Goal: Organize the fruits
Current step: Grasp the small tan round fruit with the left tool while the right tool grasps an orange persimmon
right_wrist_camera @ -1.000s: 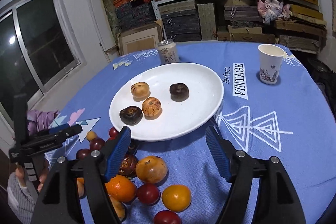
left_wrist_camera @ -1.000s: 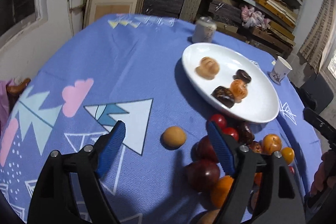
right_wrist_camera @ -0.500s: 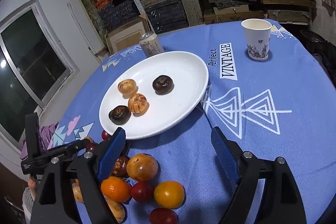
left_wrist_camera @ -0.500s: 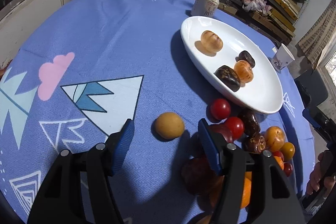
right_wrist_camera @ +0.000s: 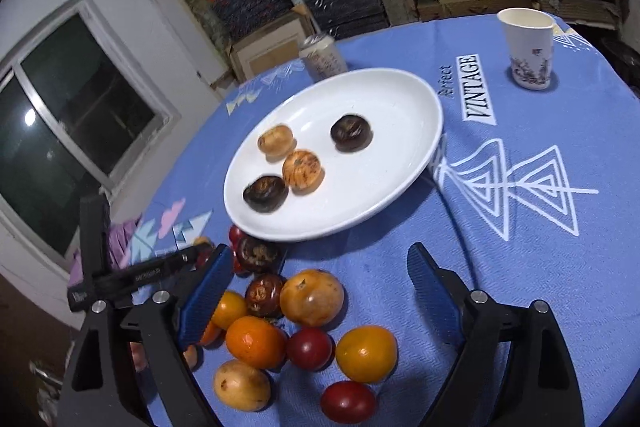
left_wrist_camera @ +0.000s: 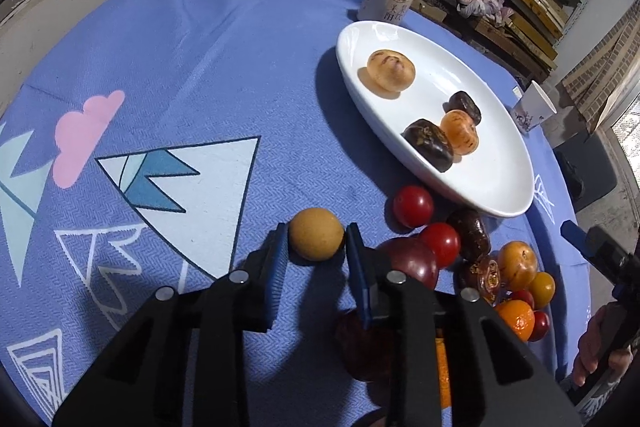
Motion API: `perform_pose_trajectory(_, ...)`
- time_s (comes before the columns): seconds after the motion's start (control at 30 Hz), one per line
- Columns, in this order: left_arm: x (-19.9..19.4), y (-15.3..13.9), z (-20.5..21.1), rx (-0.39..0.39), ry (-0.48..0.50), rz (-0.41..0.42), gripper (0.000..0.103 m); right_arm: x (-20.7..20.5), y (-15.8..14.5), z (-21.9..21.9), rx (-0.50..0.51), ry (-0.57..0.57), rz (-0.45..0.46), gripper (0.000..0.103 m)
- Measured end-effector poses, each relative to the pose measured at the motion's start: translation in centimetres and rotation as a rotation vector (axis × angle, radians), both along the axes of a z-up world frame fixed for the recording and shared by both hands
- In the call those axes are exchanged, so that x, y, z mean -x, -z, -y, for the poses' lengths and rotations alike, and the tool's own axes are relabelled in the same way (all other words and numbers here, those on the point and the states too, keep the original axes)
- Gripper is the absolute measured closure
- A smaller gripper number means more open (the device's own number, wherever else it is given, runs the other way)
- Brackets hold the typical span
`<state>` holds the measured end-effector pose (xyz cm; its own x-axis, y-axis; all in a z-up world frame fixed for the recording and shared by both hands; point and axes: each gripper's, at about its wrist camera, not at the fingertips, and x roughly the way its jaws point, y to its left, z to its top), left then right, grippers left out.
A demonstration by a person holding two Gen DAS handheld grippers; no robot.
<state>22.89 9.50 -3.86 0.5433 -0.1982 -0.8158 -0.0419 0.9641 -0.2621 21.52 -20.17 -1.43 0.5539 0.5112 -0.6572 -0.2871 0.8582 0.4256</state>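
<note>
Left wrist: left claw (left_wrist_camera: 316, 247), just closing, pinches a round tan fruit (left_wrist_camera: 316, 233) (matte skin).

Bright overhead light, soft shadows, fisheye-bent dark edges, right view slightly blurred.

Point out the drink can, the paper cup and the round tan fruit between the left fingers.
drink can (left_wrist_camera: 385, 2), left wrist view, printed side wall.
paper cup (right_wrist_camera: 529, 55), right wrist view, outer wall.
round tan fruit (left_wrist_camera: 316, 233), left wrist view, top centre.
</note>
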Motion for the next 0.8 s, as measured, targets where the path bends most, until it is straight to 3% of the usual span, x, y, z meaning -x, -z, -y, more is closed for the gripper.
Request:
perform_pose_trajectory(0.17, 0.3, -0.3, 0.3, -0.021, 0.001, 0.015, 0.074, 0.4, 0.9, -2.4, 0.134, -0.066, -0.006, 0.017)
perform_pose_trajectory(0.37, 0.7, -0.8, 0.1, -0.006, -0.002, 0.032, 0.074, 0.0, 2.0, -2.7, 0.145, -0.078, -0.045, 0.036)
perform_pose_trajectory(0.53, 0.8, -0.8, 0.0, -0.006, 0.003, 0.034, 0.074, 0.1, 2.5, -3.8, 0.204, -0.114, -0.040, 0.036)
perform_pose_trajectory(0.7, 0.8, -0.8, 0.0, -0.007, 0.000, 0.032, 0.074, 0.2, 3.0, -3.9, 0.200, -0.128, -0.047, 0.055)
perform_pose_trajectory(0.8, 0.8, -0.7, 0.0, -0.005, 0.001, 0.027, 0.074, 0.4, 3.0, -3.9, 0.193, -0.129, -0.039, 0.057)
